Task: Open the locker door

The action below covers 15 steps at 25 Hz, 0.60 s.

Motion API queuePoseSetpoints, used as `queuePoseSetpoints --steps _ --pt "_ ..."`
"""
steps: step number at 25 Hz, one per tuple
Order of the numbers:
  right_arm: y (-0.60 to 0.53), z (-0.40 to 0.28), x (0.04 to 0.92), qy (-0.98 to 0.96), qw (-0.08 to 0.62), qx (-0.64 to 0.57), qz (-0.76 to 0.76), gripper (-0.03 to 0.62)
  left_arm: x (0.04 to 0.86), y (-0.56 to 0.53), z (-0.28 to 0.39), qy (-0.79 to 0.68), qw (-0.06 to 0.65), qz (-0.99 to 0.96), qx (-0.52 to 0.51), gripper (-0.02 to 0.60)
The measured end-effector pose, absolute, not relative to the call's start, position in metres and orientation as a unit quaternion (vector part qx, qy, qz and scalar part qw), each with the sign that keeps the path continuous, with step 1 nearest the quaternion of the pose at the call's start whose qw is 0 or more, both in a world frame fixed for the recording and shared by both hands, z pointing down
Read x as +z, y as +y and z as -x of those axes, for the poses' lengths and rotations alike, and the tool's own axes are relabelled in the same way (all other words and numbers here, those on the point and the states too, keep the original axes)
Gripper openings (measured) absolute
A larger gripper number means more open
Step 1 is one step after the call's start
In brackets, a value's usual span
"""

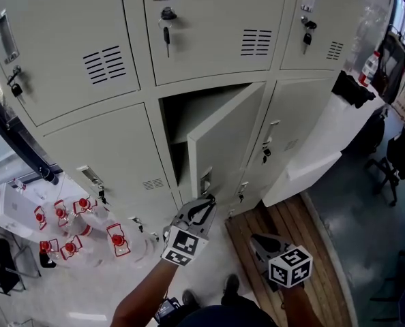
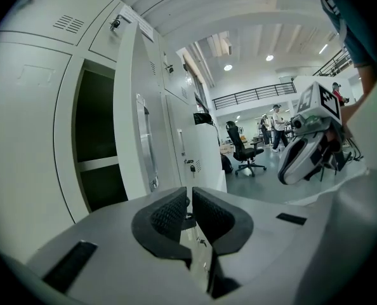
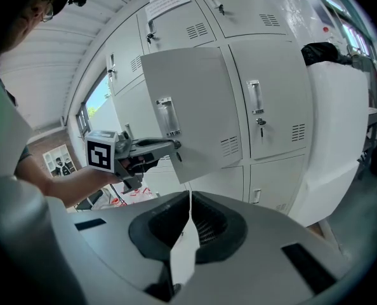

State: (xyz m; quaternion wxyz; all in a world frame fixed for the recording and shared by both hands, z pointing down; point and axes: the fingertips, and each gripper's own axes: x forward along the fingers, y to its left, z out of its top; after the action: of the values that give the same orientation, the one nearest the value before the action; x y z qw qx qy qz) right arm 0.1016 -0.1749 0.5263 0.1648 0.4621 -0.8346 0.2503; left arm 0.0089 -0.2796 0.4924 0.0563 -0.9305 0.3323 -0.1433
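Already the locker door [image 1: 226,142] is standing well off its frame in the head view. It is hanging from hinges on its 3 o'clock side, and its free edge is swinging out toward the person. The dark compartment [image 1: 185,118] behind it is showing at 10 o'clock of the door. The unlatching is therefore looking finished, and I am judging the swing to be around halfway.

The left gripper [image 1: 206,201] is reaching up to the door's free edge at 6 o'clock, just below the recessed handle [image 3: 167,116]. In the left gripper view its jaws are standing nearly together and pinching a small dark piece [image 2: 188,220] at the door's lock. I am taking this for the key, as the neighbouring lockers are each carrying one under the handle. The door is meeting the pads almost edge-on there.

The right gripper [image 1: 257,240] is hanging at 4 o'clock of the left one, well apart from the door and over the wooden floor strip [image 1: 291,216]. In the right gripper view its jaws are sitting closed on each other with nothing between them, so it is playing no part in the pull.

What is remaining, by my reading, is drawing the free edge further out around the hinges until the compartment is fully exposed, then letting go of the key.
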Motion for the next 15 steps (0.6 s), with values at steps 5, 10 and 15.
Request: queuePoseSetpoints --steps 5,10,15 --pt "-0.166 -0.1 0.519 -0.834 0.162 0.245 -0.466 0.037 0.478 -0.261 -0.001 0.324 0.06 0.935 -0.133 0.04" --pt "-0.158 -0.098 0.506 -0.836 0.153 0.232 -0.474 0.037 0.456 -0.241 0.016 0.325 0.059 0.937 -0.116 0.038" --pt "-0.147 -0.096 0.487 -0.839 0.135 0.213 -0.482 0.037 0.434 -0.221 0.035 0.333 0.063 0.935 -0.104 0.035"
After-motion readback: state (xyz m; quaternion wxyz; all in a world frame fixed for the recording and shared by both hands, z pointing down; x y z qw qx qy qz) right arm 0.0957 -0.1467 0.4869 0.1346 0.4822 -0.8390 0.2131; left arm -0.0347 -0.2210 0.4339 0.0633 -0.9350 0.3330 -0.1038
